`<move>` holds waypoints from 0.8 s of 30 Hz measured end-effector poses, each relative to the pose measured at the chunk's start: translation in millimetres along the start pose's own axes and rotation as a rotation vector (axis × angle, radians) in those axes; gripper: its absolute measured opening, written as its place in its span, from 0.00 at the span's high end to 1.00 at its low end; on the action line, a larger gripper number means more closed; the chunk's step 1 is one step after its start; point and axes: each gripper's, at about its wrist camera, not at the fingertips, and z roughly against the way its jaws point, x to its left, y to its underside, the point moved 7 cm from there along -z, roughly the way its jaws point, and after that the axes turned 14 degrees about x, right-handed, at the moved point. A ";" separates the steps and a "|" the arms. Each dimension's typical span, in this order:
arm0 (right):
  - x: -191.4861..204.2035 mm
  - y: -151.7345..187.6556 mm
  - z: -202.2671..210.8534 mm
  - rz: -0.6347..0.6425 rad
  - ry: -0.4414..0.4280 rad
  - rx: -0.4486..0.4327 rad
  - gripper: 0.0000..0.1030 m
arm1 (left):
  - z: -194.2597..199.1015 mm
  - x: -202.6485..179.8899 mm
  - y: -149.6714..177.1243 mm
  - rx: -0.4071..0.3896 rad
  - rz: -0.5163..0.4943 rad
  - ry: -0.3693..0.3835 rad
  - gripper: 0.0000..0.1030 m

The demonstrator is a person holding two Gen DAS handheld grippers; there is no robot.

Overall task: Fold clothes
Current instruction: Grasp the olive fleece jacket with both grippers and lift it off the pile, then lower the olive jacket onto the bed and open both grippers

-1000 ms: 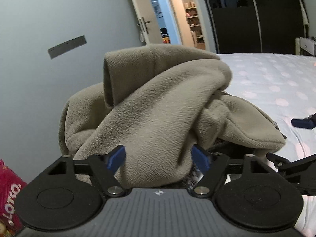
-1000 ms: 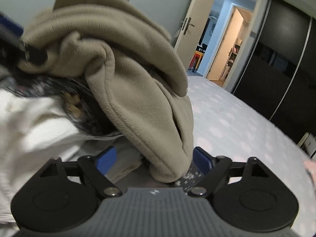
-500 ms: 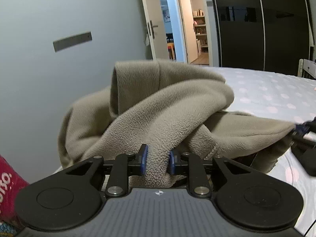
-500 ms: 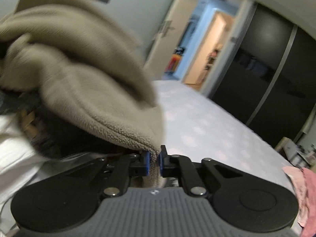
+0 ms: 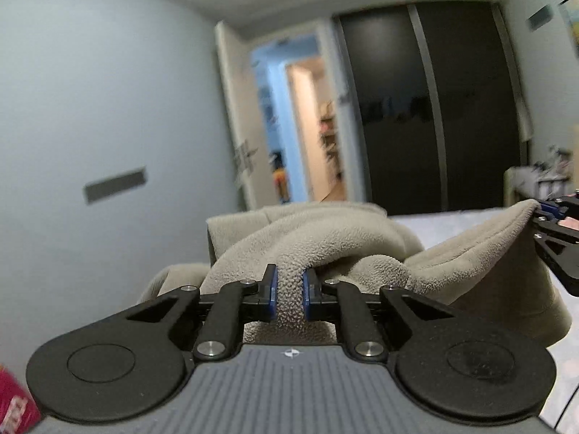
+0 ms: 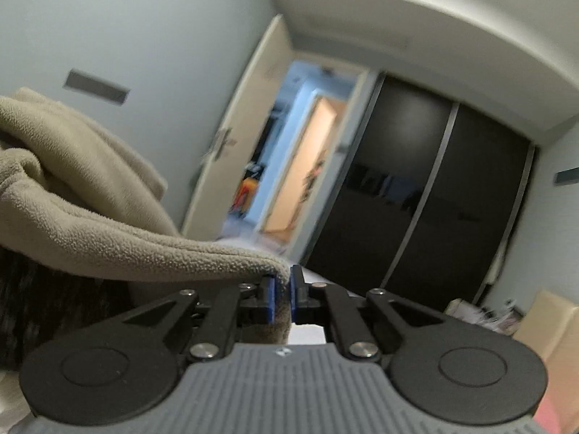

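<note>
A beige fleece garment (image 5: 325,238) hangs bunched between both grippers, lifted off the bed. My left gripper (image 5: 288,294) is shut on a thick fold of it. My right gripper (image 6: 281,294) is shut on a thin edge of the same fleece (image 6: 108,231), which stretches away to the left. The right gripper also shows at the right edge of the left wrist view (image 5: 550,213), pinching the garment's raised corner. A dark garment (image 6: 43,307) lies under the fleece at the lower left of the right wrist view.
The white spotted bed (image 5: 456,220) lies beyond the fleece. A grey wall (image 5: 90,108), an open door (image 5: 289,126) and dark wardrobe doors (image 5: 434,108) stand behind. A red package (image 5: 14,401) sits at the lower left. A cardboard box (image 6: 542,325) is at the right.
Both grippers closed on the fleece about half a second ago and have since lifted it upward and apart, so the views now tilt up toward the wall and ceiling.
</note>
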 end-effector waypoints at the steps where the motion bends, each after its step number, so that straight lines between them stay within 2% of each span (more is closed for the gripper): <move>1: -17.1 -4.2 8.5 -0.015 0.026 -0.010 0.92 | 7.2 -9.8 -6.0 -0.015 -0.010 0.023 0.89; 6: -102.0 -0.2 36.9 -0.078 0.142 -0.006 0.92 | 24.8 -66.0 -12.1 0.001 -0.078 0.202 0.89; 11: -170.8 52.7 45.3 -0.112 0.259 0.081 0.92 | 2.3 -129.9 27.3 0.128 -0.182 0.453 0.86; 14: -201.2 108.0 33.9 -0.131 0.322 0.179 0.92 | -7.1 -149.3 57.7 0.170 -0.268 0.488 0.76; 19: -264.3 221.6 15.8 -0.209 0.434 0.403 0.92 | -22.4 -180.3 108.7 0.240 -0.410 0.544 0.76; 22: -280.3 291.3 5.2 -0.279 0.409 0.557 0.91 | -46.7 -175.0 123.4 0.292 -0.403 0.511 0.76; 24: -278.1 330.8 1.7 -0.277 0.399 0.638 0.91 | -63.8 -168.7 129.4 0.322 -0.387 0.478 0.71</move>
